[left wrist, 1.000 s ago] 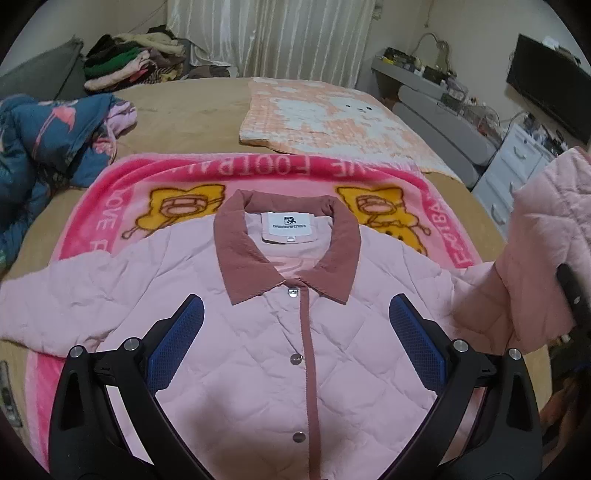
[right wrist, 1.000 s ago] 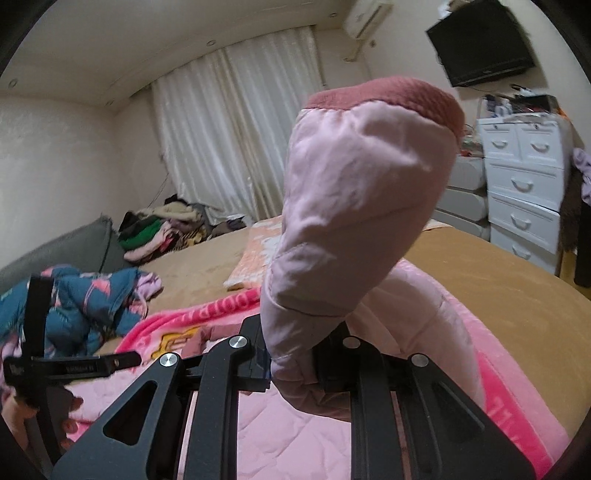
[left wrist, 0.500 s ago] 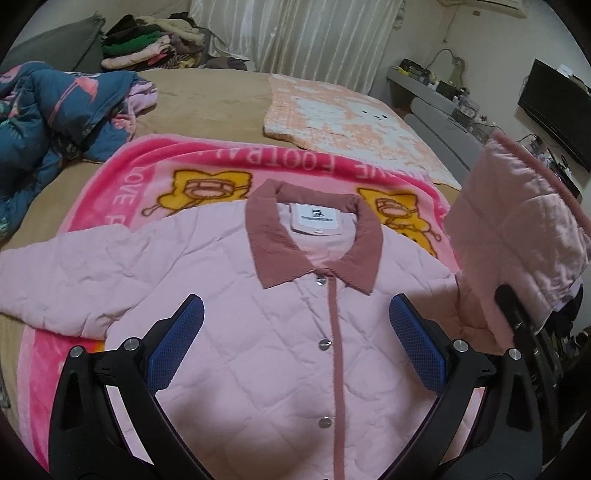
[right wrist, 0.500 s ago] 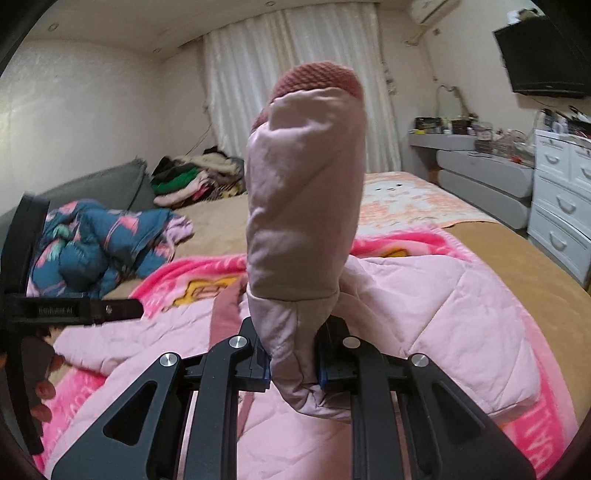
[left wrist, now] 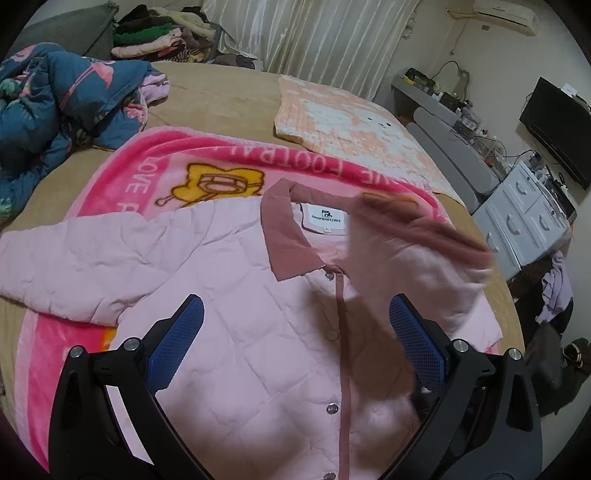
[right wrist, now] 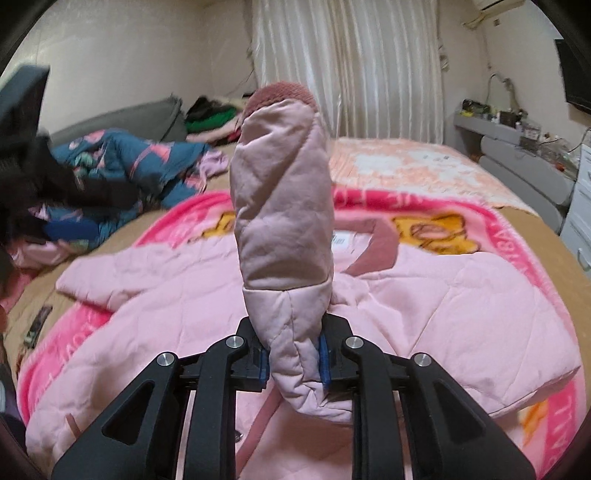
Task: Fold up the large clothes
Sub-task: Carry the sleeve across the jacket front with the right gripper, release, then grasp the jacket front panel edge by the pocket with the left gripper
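Pink quilted jacket [left wrist: 258, 332] lies face up and buttoned on a bright pink cartoon blanket [left wrist: 122, 173] spread over a tan-covered bed [left wrist: 221, 96]. Its dusty-rose collar [left wrist: 284, 236] points toward the far curtains, with a white label showing inside the neck. A matching rose strip with metal snaps runs down the middle of the front. One sleeve stretches flat out to the side, toward a crumpled blue floral quilt [left wrist: 55, 99].

The other sleeve [right wrist: 284, 206] is lifted off the bed. In the right wrist view it stands upright like a column, its rose cuff on top, and its lower part is pinched between the blue pads of the right gripper [right wrist: 291, 358]. The jaws are easing apart at this moment, though the fabric fills the gap between them and the pads are pressing on it. From the left wrist view this raised sleeve appears blurred — hanging across the jacket's collar and chest.

The left gripper [left wrist: 295, 332] hovers above the jacket's front, its two blue-padded fingers [left wrist: 177, 332] spread wide with nothing between them.

Farther back on the bed lies a peach and white checked blanket [left wrist: 351, 122]. A pile of clothes [left wrist: 155, 33] sits near the curtains — a white chest of drawers [left wrist: 524, 210] stands beside the bed.
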`<state>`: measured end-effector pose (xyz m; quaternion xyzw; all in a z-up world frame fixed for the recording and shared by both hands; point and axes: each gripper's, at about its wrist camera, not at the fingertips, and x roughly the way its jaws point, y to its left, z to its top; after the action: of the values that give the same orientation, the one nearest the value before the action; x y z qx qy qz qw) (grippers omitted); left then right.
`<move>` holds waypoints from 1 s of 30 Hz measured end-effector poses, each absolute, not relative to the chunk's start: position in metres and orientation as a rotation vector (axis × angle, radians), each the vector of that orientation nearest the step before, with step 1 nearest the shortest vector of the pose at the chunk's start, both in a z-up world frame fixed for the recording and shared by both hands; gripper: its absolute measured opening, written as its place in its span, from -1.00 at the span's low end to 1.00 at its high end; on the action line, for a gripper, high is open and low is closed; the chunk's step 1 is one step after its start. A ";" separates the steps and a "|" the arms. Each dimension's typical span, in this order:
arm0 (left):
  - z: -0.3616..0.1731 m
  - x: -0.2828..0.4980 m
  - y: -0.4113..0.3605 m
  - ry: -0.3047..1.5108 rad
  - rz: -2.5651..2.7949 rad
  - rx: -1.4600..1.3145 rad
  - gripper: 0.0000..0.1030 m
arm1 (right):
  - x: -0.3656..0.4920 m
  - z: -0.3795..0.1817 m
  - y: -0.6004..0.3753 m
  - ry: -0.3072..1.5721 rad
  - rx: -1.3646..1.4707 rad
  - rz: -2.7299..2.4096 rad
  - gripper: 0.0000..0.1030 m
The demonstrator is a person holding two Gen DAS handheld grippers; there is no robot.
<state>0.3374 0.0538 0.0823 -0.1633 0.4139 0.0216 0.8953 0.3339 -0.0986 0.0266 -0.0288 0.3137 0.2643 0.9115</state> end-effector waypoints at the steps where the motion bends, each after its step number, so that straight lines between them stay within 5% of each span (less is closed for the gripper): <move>1: 0.081 0.337 0.055 0.860 0.045 -0.339 0.82 | 0.333 0.021 -0.092 0.666 -0.070 0.555 -0.58; 6: 0.076 0.335 0.060 0.867 0.045 -0.349 0.82 | 0.324 0.001 -0.069 0.718 -0.117 0.587 -0.43; 10: 0.063 0.333 0.064 0.893 0.057 -0.362 0.83 | 0.316 -0.005 -0.060 0.763 -0.125 0.629 0.29; 20: 0.032 0.324 0.075 0.953 0.066 -0.415 0.82 | 0.302 0.018 -0.097 0.763 -0.072 0.634 0.61; 22: 0.025 0.321 0.076 0.967 0.058 -0.437 0.83 | 0.296 0.025 -0.116 0.728 -0.029 0.610 0.82; 30: 0.001 0.306 0.068 1.028 0.010 -0.497 0.83 | 0.307 0.034 -0.188 0.726 0.111 0.441 0.82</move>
<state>0.3061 0.0685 0.0007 -0.2354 0.4867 0.0047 0.8412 0.3072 -0.1877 0.0341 0.0538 0.3520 0.2140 0.9096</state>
